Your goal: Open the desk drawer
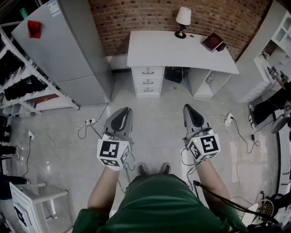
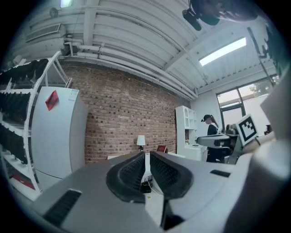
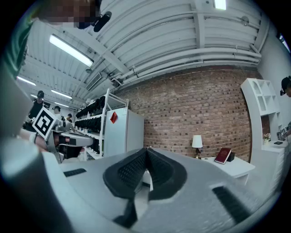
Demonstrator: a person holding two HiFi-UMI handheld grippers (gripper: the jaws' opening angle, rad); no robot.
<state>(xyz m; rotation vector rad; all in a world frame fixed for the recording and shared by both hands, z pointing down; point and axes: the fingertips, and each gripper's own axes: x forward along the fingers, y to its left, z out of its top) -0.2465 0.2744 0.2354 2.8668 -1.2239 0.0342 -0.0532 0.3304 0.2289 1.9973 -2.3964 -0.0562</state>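
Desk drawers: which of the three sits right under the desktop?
The top drawer, directly beneath the white desktop; the middle drawer and bottom drawer stack below it. All three look shut.

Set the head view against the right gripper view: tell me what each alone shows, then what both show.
Head view only: the desk's three drawers, all closed, and cables on the floor.

Right gripper view only: ceiling lights and people at far left.

Both: the right gripper, shut and empty, plus the desk, lamp, red book, brick wall and fridge.
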